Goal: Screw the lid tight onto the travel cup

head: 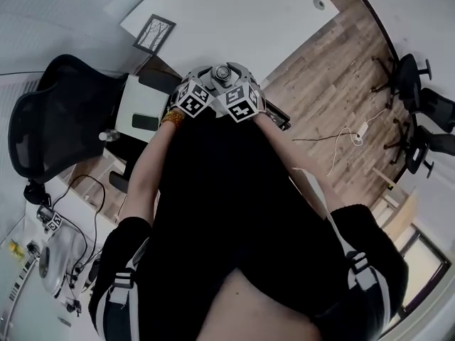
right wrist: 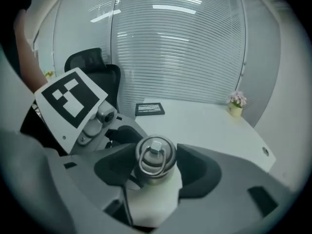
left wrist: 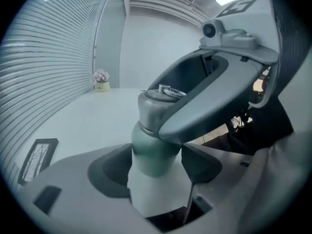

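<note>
L gripper [left wrist: 157, 167]: jaws set wide, pads clamped on the travel cup [left wrist: 151, 194] body, lower centre of left gripper view. R gripper [right wrist: 157, 165]: jaws wide too, pads closed on the lid [right wrist: 155, 155], ring on top, mid-frame in its view. You hold both grippers together at upper centre of head view, white table [head: 234, 13] just above them in frame.

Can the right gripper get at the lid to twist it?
Probably yes. The lid sits between the jaws of the right gripper, with a pad against each side and nothing in the way. The left gripper grips the travel cup below.
</note>
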Demonstrator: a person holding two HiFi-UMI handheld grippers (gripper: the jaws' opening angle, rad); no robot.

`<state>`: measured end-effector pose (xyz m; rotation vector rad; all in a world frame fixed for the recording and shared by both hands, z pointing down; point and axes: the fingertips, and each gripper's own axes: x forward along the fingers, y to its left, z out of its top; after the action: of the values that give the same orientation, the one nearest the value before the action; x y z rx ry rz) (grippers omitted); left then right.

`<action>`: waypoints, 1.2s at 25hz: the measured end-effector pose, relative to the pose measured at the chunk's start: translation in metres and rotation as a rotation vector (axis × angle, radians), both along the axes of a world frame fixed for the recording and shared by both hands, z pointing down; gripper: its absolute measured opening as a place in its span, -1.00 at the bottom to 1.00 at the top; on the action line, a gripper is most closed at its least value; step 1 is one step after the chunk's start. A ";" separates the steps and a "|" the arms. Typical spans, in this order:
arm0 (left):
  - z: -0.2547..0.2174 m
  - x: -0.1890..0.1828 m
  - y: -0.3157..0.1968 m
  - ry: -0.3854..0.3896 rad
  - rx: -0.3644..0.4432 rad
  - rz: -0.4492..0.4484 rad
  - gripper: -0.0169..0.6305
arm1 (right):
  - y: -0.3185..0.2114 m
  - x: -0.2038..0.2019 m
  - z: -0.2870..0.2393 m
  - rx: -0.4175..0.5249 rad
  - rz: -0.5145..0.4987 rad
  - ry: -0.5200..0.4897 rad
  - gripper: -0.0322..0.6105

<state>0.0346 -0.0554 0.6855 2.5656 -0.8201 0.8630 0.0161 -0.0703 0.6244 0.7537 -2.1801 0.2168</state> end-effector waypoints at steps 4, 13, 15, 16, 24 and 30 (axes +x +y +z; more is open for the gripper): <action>0.003 -0.002 0.002 -0.035 0.004 0.100 0.01 | 0.005 -0.003 0.002 0.000 -0.144 0.019 -0.08; 0.004 0.006 0.000 -0.189 -0.043 0.630 0.02 | 0.015 0.001 0.006 -0.116 -0.690 0.127 -0.08; 0.005 0.007 0.000 -0.164 -0.053 0.640 0.05 | 0.016 0.001 0.004 -0.122 -0.710 0.110 -0.07; 0.005 0.007 0.000 -0.142 -0.050 0.614 0.07 | 0.016 -0.001 0.001 -0.104 -0.702 0.091 -0.06; -0.005 -0.001 0.002 0.056 0.018 0.115 0.11 | 0.002 0.006 -0.017 -0.003 -0.075 -0.078 0.12; 0.000 0.002 0.004 0.049 0.027 0.051 -0.05 | 0.003 0.010 -0.006 -0.008 0.009 -0.059 -0.11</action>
<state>0.0366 -0.0511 0.6854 2.6311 -0.7604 0.8049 0.0265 -0.0672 0.6184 0.7612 -2.2307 0.2546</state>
